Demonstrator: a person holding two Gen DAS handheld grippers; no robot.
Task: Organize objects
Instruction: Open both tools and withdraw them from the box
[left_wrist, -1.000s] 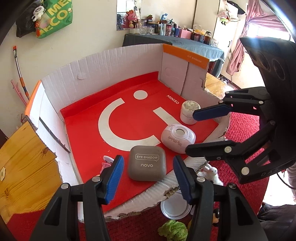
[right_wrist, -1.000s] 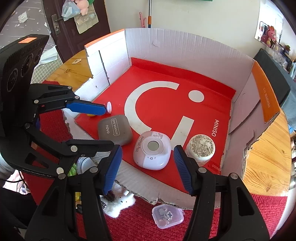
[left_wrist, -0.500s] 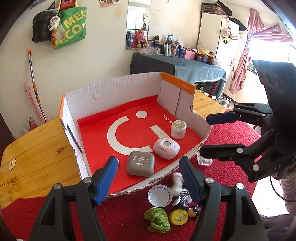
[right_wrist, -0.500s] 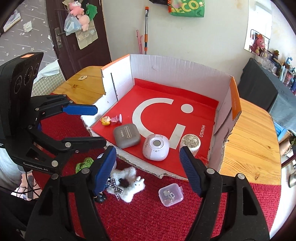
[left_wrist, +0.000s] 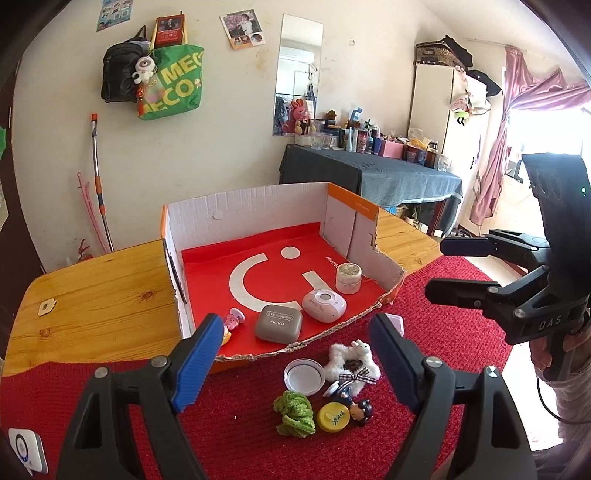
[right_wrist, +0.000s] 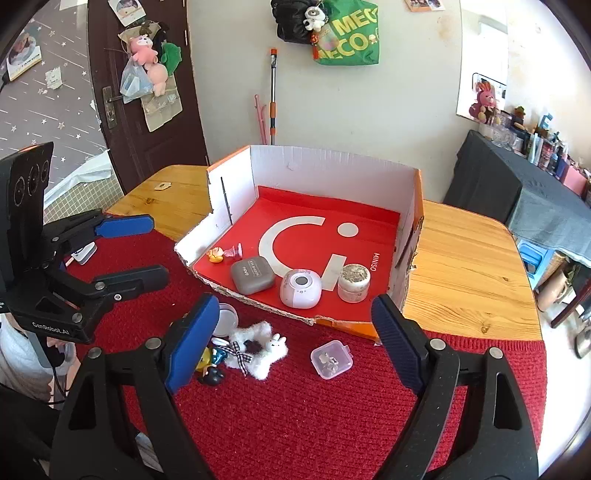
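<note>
Cardboard box (left_wrist: 258, 218) on the wooden table serves as the bin, and along its torn front edge already sit a grey eyeshadow case (left_wrist: 278, 326), a white round device (left_wrist: 324, 305), a small jar (left_wrist: 348, 277) and a tiny figurine (left_wrist: 233, 320). Just outside that edge, on the red cloth (right_wrist: 314, 417), a fluffy toy (right_wrist: 258, 347), clear little case (right_wrist: 331, 359), white lid (left_wrist: 304, 376), green knit (left_wrist: 294, 412) and yellow tin (left_wrist: 334, 416) appear still unsorted. Left gripper (left_wrist: 295, 358) and right gripper (right_wrist: 291, 339) have just been opening; both stand spread, empty.

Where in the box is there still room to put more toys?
The back of the red box floor, by the white walls, is bare. The front edge is crowded: eye shadow case, round white gadget, jar, small figurine.
</note>
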